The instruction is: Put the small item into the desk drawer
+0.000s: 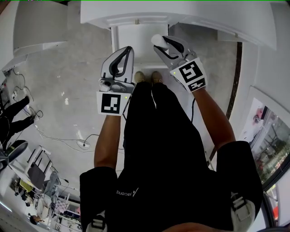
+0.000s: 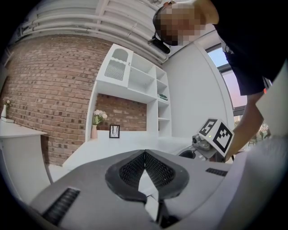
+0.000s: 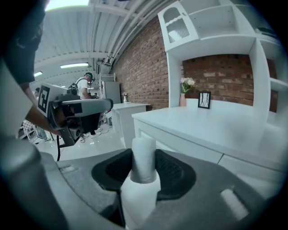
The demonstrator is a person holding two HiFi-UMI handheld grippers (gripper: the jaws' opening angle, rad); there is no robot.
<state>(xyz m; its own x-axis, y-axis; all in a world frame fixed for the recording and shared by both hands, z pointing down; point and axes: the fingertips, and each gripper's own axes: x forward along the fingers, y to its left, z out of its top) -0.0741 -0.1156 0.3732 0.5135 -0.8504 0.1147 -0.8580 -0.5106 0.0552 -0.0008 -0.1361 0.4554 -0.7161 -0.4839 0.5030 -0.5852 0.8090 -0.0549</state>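
The small item (image 1: 157, 40), a white cylinder (image 3: 144, 157), stands upright between the pads of my right gripper (image 1: 161, 42), which is shut on it. In the right gripper view the white desk (image 3: 211, 128) lies just ahead and to the right, with its drawer fronts (image 3: 180, 144) closed. In the head view the desk (image 1: 181, 13) runs along the top, and a drawer knob (image 1: 137, 21) shows. My left gripper (image 1: 128, 50) hangs beside the right one, a little lower and to its left. Its jaws (image 2: 144, 155) are shut with nothing between them.
A white shelf unit (image 2: 135, 76) stands on the desk against a brick wall, with a vase of flowers (image 3: 184, 92) and a small picture frame (image 3: 204, 99). Cables (image 1: 68, 140) trail on the floor at left. Another white desk (image 3: 128, 112) and people stand further back.
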